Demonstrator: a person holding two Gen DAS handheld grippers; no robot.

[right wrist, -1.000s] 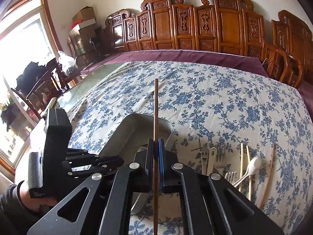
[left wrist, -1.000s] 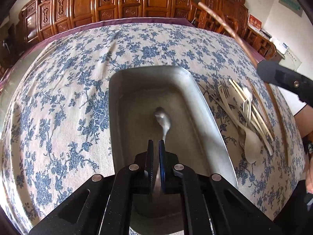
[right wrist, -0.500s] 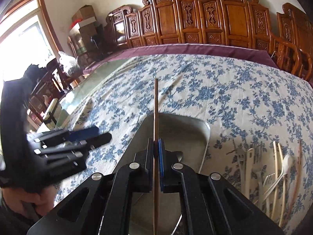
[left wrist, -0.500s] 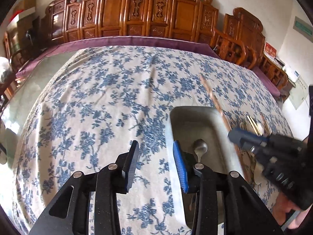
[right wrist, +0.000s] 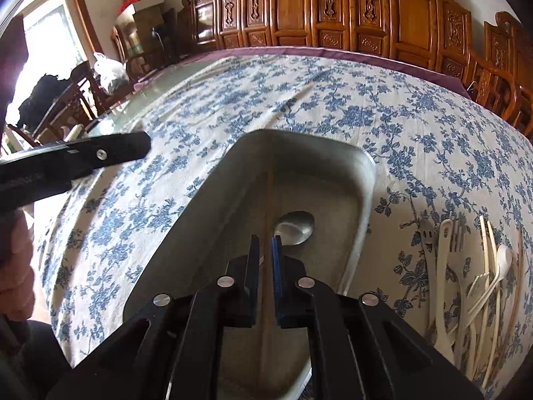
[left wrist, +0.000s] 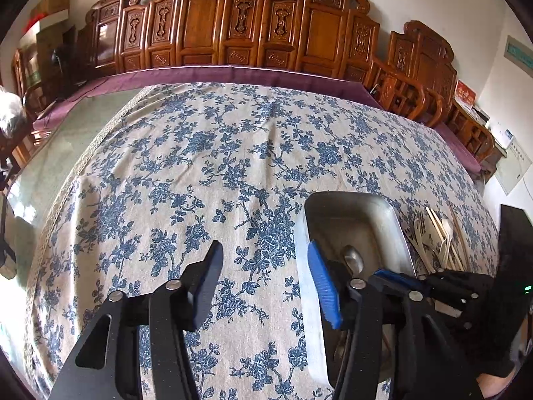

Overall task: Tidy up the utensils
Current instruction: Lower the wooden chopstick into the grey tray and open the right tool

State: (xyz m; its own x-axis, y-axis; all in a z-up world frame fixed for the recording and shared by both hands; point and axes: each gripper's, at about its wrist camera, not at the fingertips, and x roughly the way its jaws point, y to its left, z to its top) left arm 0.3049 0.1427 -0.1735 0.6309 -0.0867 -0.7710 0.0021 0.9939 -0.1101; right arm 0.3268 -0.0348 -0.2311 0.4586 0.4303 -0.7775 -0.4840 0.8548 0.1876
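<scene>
A metal tray [right wrist: 369, 180] lies on the floral tablecloth and holds a metal spoon [right wrist: 294, 228]. A brown chopstick [right wrist: 268, 200] lies lengthwise in the tray. My right gripper [right wrist: 266, 244] is low over the tray. Its jaws are opening, and the chopstick runs between them with a small gap on each side. My left gripper [left wrist: 265, 250] hovers over bare cloth to the left of the tray [left wrist: 398, 226]. Its jaws are opening wide and nothing is between them. The spoon [left wrist: 353, 260] shows just past its right finger.
A pile of pale forks, spoons and chopsticks [right wrist: 466, 266] lies on the cloth right of the tray, also seen as the pile [left wrist: 436, 233]. Carved wooden chairs [left wrist: 266, 33] line the far edge of the table. A person's hand [right wrist: 13, 250] is at the left.
The left gripper let go of the metal spoon in the tray, drew off to the left and opened. The right gripper came down with the chopstick into the tray and its jaws parted.
</scene>
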